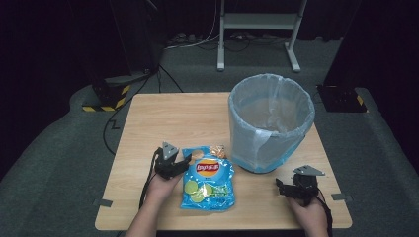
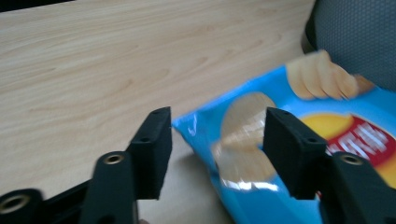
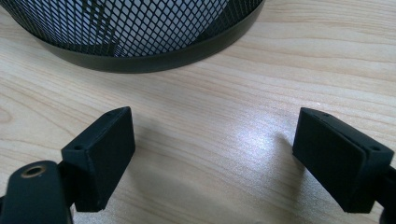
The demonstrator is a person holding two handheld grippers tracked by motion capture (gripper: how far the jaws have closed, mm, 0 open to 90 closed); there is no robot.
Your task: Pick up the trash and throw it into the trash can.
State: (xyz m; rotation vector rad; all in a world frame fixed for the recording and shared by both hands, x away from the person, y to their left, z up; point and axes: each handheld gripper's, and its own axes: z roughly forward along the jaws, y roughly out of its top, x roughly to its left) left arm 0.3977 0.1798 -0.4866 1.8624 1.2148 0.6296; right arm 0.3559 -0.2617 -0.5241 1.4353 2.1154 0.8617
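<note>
A blue chip bag [image 1: 207, 180] lies flat on the wooden table [image 1: 163, 123], near its front edge. My left gripper [image 1: 186, 161] sits at the bag's upper left corner. In the left gripper view this gripper [image 2: 217, 133] is open, and the bag's corner [image 2: 233, 126] lies between the jaws without either pad pressing on it. A mesh bin [image 1: 262, 148] lined with a pale blue bag stands right of the chip bag. My right gripper [image 1: 279, 187] rests low near the bin's base [image 3: 140, 28]. Its jaws [image 3: 215, 140] are open over bare wood.
The bin [image 2: 355, 32] stands just beyond the chip bag's far end. Behind the table are a white stand's legs [image 1: 257, 29] and a yellow-black striped base [image 1: 111, 96] on the dark floor. The table's left half is bare wood.
</note>
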